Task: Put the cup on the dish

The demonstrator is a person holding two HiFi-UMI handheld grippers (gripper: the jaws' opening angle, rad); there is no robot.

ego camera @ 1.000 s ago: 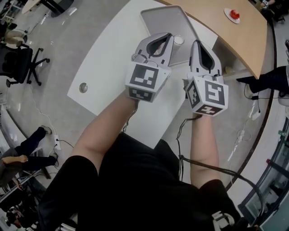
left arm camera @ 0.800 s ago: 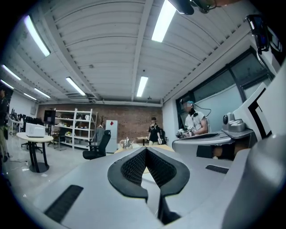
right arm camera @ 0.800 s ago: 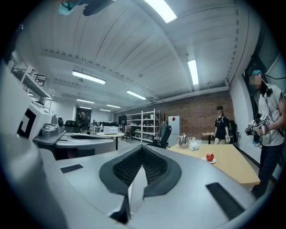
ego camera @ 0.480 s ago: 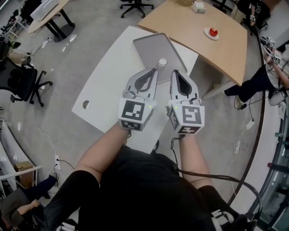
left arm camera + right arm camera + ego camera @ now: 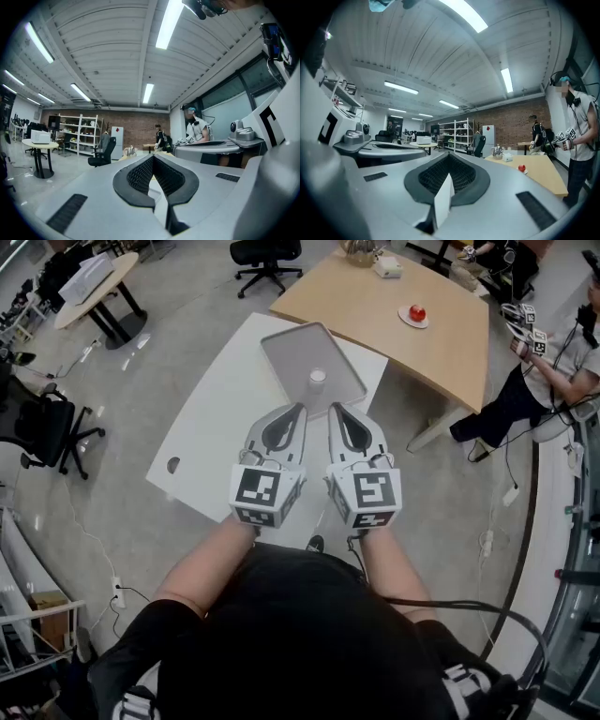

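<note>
Two empty grippers over a white bench [image 5: 211, 423], cup [image 5: 317, 380] on a tray [image 5: 291, 354].
The left gripper [image 5: 294, 410] and the right gripper [image 5: 336, 410] are side by side, both jaws clenched on nothing; just beyond their tips the cup stands upright on the grey tray.

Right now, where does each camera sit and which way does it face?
Head view: on the person's head, facing steeply down at white table, dish and cup; both forearms, left gripper, right gripper show.
Left gripper view: on the left gripper, facing level across the room along its shut jaws; right gripper at right edge.
Right gripper view: on the right gripper, along its shut jaws toward the wooden table; left gripper at left edge.
Shared: head and right gripper views both show the red object.
</note>
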